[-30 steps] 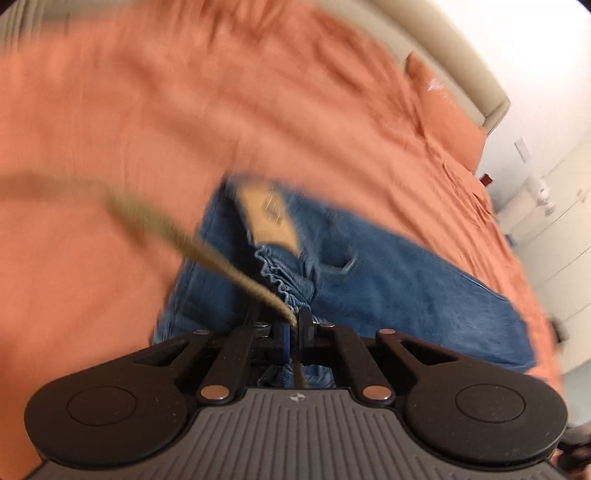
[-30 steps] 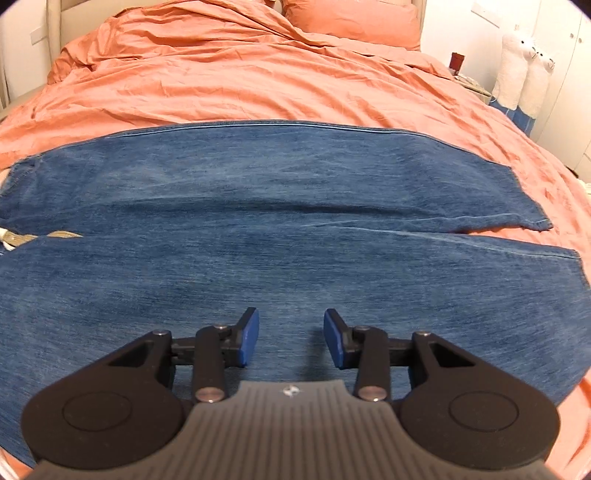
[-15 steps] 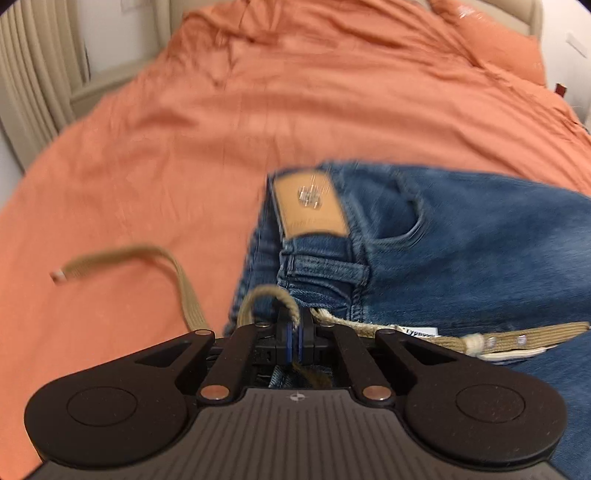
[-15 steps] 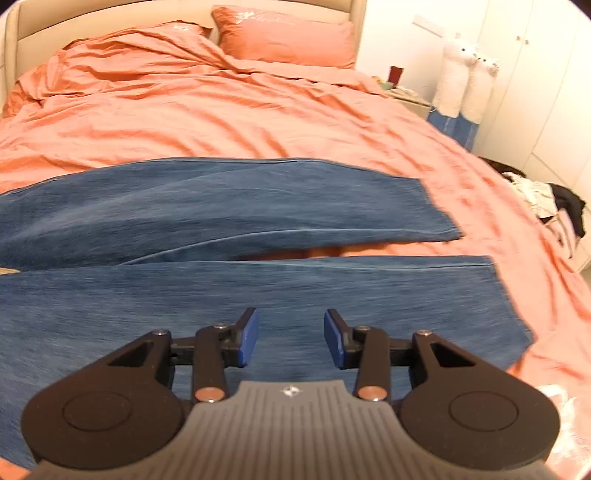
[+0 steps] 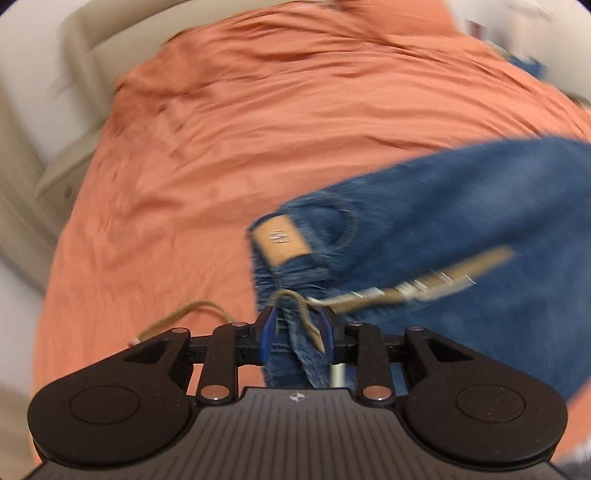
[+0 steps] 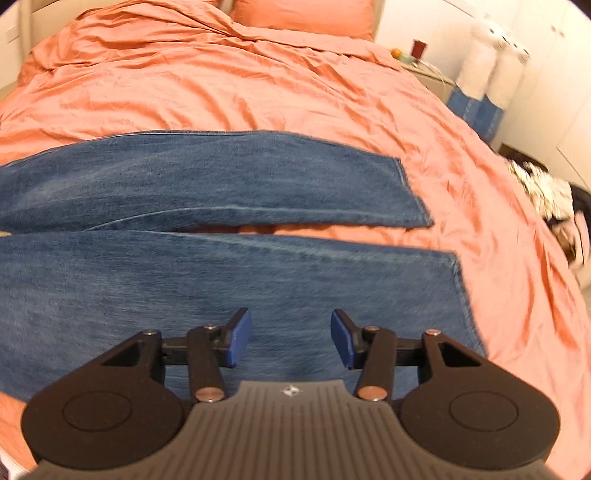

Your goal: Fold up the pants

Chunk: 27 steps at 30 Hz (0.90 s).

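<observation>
Blue jeans (image 6: 229,184) lie on an orange bed cover, both legs stretched to the right with their hems apart. In the left wrist view the waistband end (image 5: 424,229) shows a tan leather patch (image 5: 280,240) and a tan drawstring (image 5: 424,284). My left gripper (image 5: 297,328) has its pads parted, with waistband denim and drawstring bunched between them. My right gripper (image 6: 291,338) is open and empty, just above the near leg (image 6: 258,280) close to its hem.
The orange bed cover (image 6: 258,74) spreads all around, with a pillow (image 6: 303,14) at the headboard. A nightstand with a red cup (image 6: 419,46) and white plush toys (image 6: 491,55) stand right of the bed. Clothes (image 6: 543,192) lie off the right edge.
My left gripper's pads have parted from tightly shut on the drawstring, and the view swung left. My right gripper has moved right along the near leg toward the hems, staying open.
</observation>
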Motion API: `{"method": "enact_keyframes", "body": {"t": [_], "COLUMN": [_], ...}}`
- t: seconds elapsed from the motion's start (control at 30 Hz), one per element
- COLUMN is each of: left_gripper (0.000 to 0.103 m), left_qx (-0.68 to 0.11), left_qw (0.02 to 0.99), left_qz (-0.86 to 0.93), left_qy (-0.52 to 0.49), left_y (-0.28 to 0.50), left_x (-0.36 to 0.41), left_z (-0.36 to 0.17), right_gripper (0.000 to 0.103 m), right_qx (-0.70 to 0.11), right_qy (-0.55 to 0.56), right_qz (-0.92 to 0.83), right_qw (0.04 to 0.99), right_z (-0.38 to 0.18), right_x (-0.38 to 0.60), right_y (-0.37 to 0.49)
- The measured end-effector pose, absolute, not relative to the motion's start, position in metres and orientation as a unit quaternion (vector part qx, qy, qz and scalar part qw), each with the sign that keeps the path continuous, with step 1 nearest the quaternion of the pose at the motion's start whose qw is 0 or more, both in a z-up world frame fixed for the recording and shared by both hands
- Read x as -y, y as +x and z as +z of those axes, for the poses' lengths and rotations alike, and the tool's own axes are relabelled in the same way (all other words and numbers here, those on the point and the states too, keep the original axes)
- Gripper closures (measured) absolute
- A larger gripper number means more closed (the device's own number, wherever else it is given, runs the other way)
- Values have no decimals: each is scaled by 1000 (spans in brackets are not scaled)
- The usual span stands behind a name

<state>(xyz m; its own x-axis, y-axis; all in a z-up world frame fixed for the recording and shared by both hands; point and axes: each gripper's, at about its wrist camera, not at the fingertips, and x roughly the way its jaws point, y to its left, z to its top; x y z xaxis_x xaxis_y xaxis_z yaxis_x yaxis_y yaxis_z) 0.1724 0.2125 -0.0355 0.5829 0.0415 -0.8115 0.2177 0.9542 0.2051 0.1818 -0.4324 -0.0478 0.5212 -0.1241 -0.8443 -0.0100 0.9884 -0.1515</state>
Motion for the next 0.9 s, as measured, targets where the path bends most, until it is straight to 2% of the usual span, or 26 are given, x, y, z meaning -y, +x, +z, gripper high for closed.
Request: {"method": "enact_keyframes", "body": {"t": [0.17,0.43,0.57,0.8,0.87,0.9], "left_gripper": [67,67,67,67,73,86], "left_qx": [-451,-496,-511,-491,-484,-481], "left_qw": [838,722,671,639,632,630], "left_qz": [-141,-266,-303,-313,-315,-310], "left_qy": [273,404,444,502,516,525], "left_y": [129,79,68,66,63,61], "left_x": [-150,-78,-61,-44,-40,-38], "left_z": [-42,-109,-136,-171,-178,-177], "right_gripper": [59,58,59,63,63,63], "right_qx": [-477,-512,-536,-569,-572,-572], "right_qy": [-63,-162,-196,-248,-250,-250], "right_qz": [-12,-9,-15,-34,-34,-29], "right_qw": [877,843,821,784,780,780], "right_z": [-39,-23,-18,-35,-43,-47], "right_x": [467,503,523,551,557,559], "right_y": [182,170,155,127,121,118]}}
